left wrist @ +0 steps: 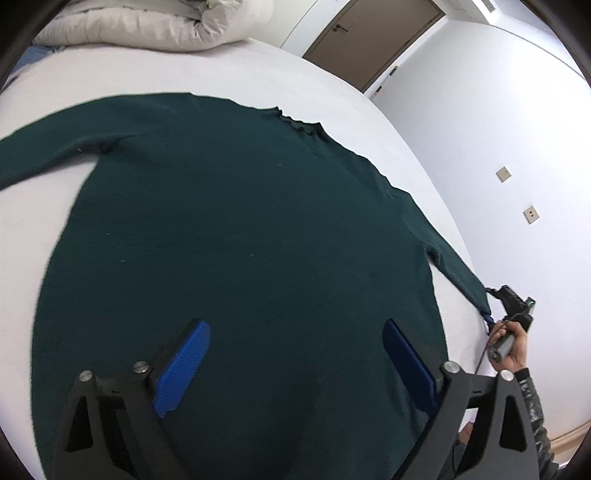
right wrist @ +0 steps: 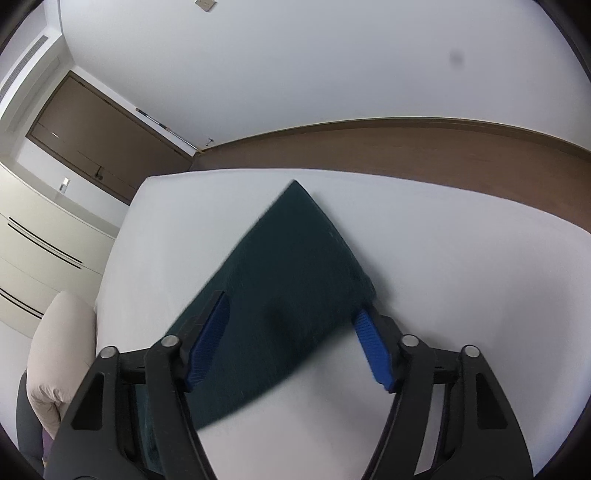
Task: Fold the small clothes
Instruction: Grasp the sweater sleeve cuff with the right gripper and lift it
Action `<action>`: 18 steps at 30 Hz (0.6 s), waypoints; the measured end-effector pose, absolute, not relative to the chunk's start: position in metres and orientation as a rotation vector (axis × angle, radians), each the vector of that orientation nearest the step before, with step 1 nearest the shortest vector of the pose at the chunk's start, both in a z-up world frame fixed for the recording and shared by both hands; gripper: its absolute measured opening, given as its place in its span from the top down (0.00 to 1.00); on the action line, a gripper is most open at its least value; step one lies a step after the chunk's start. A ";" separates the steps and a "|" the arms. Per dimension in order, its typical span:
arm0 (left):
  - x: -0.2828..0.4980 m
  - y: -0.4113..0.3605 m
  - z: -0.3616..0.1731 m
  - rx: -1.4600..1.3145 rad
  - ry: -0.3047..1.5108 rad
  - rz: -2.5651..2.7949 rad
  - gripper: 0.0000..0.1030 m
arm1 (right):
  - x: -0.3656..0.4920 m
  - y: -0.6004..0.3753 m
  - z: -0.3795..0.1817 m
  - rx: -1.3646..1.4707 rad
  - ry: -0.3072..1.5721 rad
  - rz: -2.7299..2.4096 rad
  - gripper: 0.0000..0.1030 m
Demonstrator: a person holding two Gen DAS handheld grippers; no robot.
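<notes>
A dark green long-sleeved sweater (left wrist: 229,229) lies flat on the white bed (left wrist: 236,70), neck toward the far side, sleeves spread left and right. My left gripper (left wrist: 295,365) is open and empty, hovering over the lower body of the sweater. My right gripper (right wrist: 291,343) is open, its blue pads on either side of the right sleeve (right wrist: 288,266) near its cuff end. In the left wrist view the right gripper (left wrist: 511,306) sits at the tip of that sleeve, held by a hand.
A rolled beige duvet (left wrist: 155,26) lies at the far end of the bed, also seen in the right wrist view (right wrist: 59,354). The bed's right edge (left wrist: 461,236) runs close to the white wall. A brown door (left wrist: 373,33) and cabinets (right wrist: 44,251) stand beyond.
</notes>
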State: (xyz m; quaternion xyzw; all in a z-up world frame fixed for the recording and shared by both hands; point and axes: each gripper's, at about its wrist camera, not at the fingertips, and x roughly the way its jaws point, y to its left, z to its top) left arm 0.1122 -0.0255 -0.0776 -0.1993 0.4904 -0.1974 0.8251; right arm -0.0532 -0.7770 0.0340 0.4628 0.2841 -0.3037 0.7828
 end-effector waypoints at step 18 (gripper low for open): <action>0.153 -0.017 -0.071 -0.497 1.017 -0.524 0.35 | 0.118 -0.695 0.137 0.550 0.685 -0.338 0.93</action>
